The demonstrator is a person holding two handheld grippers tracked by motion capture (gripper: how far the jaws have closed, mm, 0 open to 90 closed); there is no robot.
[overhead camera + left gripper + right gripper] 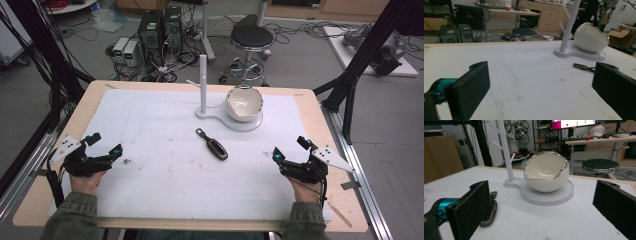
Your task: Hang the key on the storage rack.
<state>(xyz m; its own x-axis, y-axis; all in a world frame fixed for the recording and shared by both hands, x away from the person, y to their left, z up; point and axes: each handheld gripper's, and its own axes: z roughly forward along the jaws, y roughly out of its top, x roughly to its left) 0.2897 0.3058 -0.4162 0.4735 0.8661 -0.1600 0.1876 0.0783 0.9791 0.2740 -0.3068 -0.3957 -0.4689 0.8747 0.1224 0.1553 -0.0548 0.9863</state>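
Observation:
A dark key fob (213, 145) with a metal clip lies on the white mat near the table's middle; its clip end (581, 66) and its body (489, 213) peek past the jaws in the gripper views. Behind it stands a white stand (203, 85) with pegs on a flat base, carrying an eggshell-shaped white bowl (244, 103) (591, 38) (547, 173). My left gripper (103, 144) rests at the left of the mat, open, nothing between its jaws. My right gripper (291, 150) rests at the right, open and empty too.
The white mat (165, 165) covers most of the wooden table (30, 200). Beyond the far edge are a black stool (251, 37), computer towers (160, 27) and cables on the floor. Black frame posts rise at both sides.

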